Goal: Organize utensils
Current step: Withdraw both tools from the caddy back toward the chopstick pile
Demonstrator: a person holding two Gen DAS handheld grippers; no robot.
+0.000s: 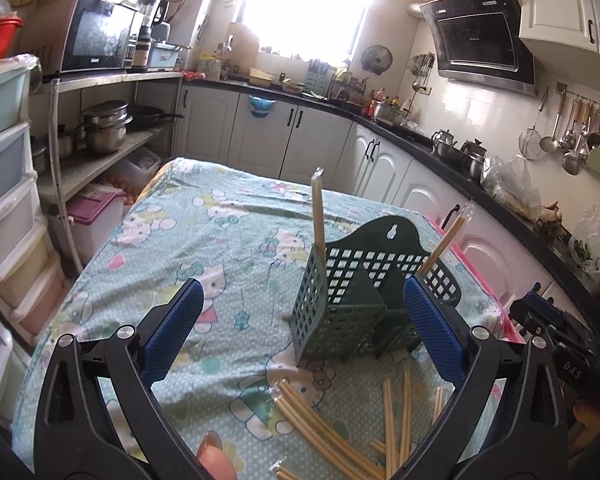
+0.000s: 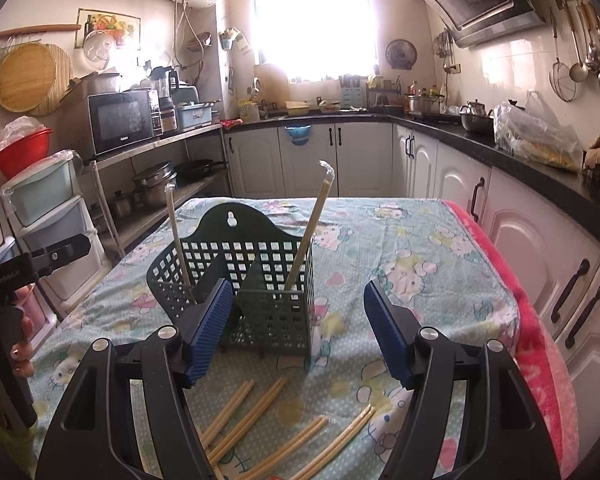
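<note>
A dark green slotted utensil holder stands upright on the table. One plastic-wrapped pair of bamboo chopsticks leans in one of its compartments. A second pair leans in another. Several loose chopsticks lie on the cloth in front of the holder. My left gripper is open wide just short of the holder, holding nothing. My right gripper is open too and empty, its tips near the holder's front. The loose chopsticks lie below both grippers.
A cartoon-cat cloth covers the table, with a pink towel along its right edge. White cabinets and a dark counter run along the right and the back. A shelf with a microwave and plastic drawers stand on the left.
</note>
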